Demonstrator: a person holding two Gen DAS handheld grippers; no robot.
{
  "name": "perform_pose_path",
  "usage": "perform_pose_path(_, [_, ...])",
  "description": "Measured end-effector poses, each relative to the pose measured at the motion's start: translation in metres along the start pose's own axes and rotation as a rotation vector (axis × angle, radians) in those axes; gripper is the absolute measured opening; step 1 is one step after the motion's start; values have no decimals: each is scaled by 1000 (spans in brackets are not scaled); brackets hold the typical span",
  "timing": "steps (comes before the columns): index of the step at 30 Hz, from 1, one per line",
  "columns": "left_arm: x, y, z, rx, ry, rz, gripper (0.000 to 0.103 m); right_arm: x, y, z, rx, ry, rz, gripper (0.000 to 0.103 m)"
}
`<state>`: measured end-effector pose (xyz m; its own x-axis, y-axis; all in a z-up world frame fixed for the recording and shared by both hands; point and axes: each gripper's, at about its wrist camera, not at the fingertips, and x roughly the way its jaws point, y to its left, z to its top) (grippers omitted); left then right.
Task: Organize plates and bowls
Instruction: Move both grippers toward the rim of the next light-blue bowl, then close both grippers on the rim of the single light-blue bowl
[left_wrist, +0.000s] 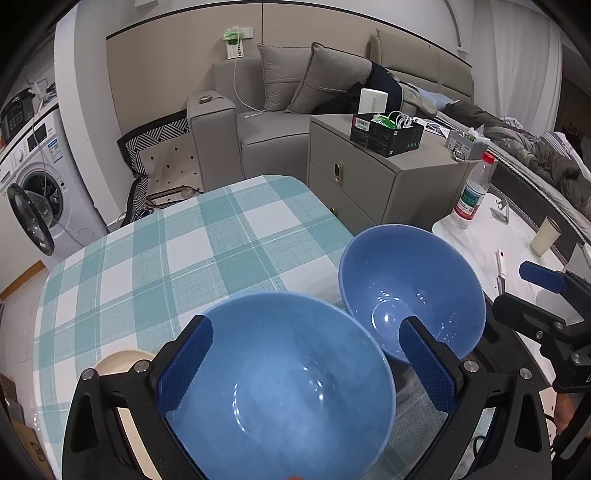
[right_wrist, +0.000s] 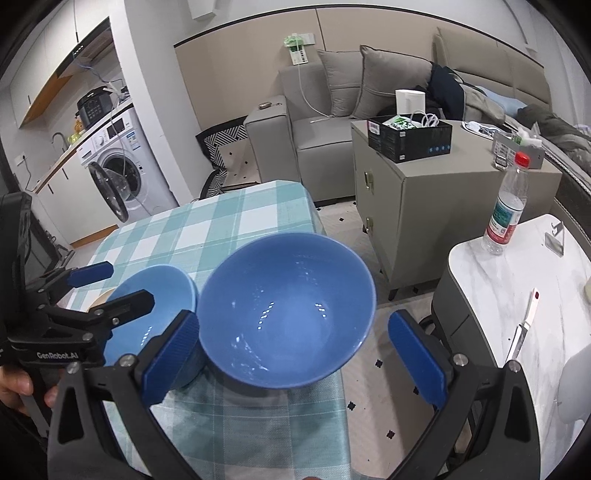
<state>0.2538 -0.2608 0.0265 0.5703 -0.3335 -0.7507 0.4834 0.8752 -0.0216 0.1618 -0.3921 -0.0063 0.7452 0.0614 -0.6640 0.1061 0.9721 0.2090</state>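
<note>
Two blue bowls stand side by side on the checked tablecloth (left_wrist: 155, 258). The nearer blue bowl (left_wrist: 280, 384) lies between the wide-apart fingers of my left gripper (left_wrist: 306, 325), which is open. From the right wrist view that same bowl (right_wrist: 162, 291) sits low left, with the left gripper (right_wrist: 131, 282) spread over it. The second blue bowl (right_wrist: 288, 310) rests near the table's right edge between the fingers of my right gripper (right_wrist: 291, 317), open; its rim is against the left pad and clear of the right one. A cream plate (left_wrist: 122, 363) peeks out beside the left bowl.
A white marble side table (right_wrist: 491, 295) on the right carries a water bottle (right_wrist: 508, 206), a knife (right_wrist: 524, 328) and a cup (left_wrist: 545, 236). Behind stand a grey cabinet (left_wrist: 369, 177) with a black box, a sofa and a washing machine (left_wrist: 37, 192). A hand (right_wrist: 14, 387) holds the left gripper.
</note>
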Motion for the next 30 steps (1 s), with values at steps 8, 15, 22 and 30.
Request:
perform_pose_path(8, [26, -8, 18, 12, 41, -44, 103, 7, -19, 4, 60, 10, -21, 103])
perform_pose_path(15, [49, -25, 34, 74, 69, -72, 103, 20, -30, 2, 80, 32, -29, 103])
perform_pose_path(22, [71, -34, 45, 122, 106, -103, 102, 34, -36, -2, 100, 66, -26, 102])
perform_pose_path(30, [100, -34, 48, 140, 184, -110, 81, 45, -40, -4, 118, 92, -18, 91])
